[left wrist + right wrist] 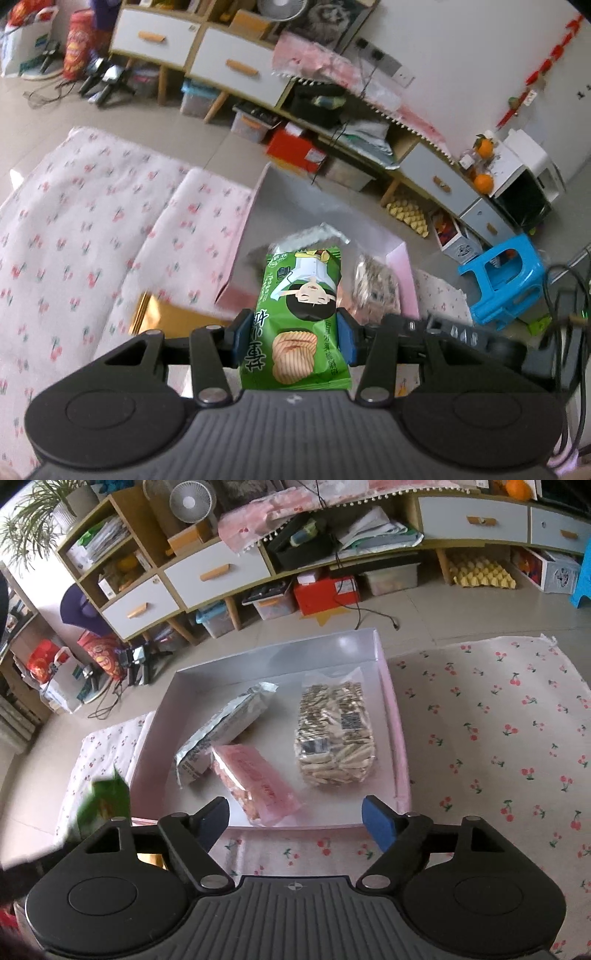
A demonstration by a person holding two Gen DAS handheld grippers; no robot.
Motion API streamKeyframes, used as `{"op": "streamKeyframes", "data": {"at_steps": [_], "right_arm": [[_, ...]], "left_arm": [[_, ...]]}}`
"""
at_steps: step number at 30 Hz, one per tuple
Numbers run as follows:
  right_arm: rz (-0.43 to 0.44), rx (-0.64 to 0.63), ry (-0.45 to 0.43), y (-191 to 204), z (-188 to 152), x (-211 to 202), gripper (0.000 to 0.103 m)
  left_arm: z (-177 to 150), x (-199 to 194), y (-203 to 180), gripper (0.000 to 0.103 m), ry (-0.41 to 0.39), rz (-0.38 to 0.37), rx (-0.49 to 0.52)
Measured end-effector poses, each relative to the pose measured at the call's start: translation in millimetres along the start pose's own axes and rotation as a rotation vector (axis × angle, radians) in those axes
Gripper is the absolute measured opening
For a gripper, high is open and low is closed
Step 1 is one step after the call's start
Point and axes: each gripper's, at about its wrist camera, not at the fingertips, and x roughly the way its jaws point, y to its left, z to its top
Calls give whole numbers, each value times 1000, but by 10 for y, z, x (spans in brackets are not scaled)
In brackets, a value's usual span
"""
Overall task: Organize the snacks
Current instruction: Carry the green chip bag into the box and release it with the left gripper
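My left gripper [295, 341] is shut on a green chip packet [301, 314] and holds it in the air near the pink box [240, 240]. The packet shows blurred at the left of the right wrist view [105, 803]. My right gripper [295, 821] is open and empty, above the near rim of the pink box [391, 701]. In the box lie a silver packet [225, 727], a pink packet [255, 779] and a clear bag of stick snacks [334, 734]. The stick-snack bag also shows in the left wrist view [376, 284], behind the green packet.
The box rests on a cherry-print cloth [498, 731] on the floor. A low cabinet [221, 572] with drawers, storage bins and a red box [327, 592] line the far side. A blue stool [506, 277] stands at the right.
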Motion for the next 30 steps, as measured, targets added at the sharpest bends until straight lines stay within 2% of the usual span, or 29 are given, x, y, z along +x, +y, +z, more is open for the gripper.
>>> {"op": "streamKeyframes", "data": {"at_steps": [5, 11, 18, 20, 22, 24, 27, 30], "right_arm": [[9, 1, -10, -72, -27, -22, 84], [3, -70, -44, -8, 56, -52, 85], [9, -87, -40, -16, 65, 46, 86], [5, -92, -36, -29, 64, 53, 86], [1, -96, -37, -42, 52, 44, 86], [2, -86, -39, -62, 49, 27, 87], [10, -56, -31, -100, 43, -7, 87], [7, -42, -33, -120, 18, -88, 87]], "left_arm": [[244, 332, -85, 44, -12, 2, 56], [455, 726, -140, 44, -22, 91, 104], [532, 916, -209, 44, -40, 118, 123], [511, 871, -209, 50, -51, 114, 116], [508, 823, -218, 72, -63, 114, 115], [481, 749, -252, 75, -83, 127, 133], [440, 652, -313, 76, -69, 136, 163], [402, 552, -356, 83, -71, 162, 187]]}}
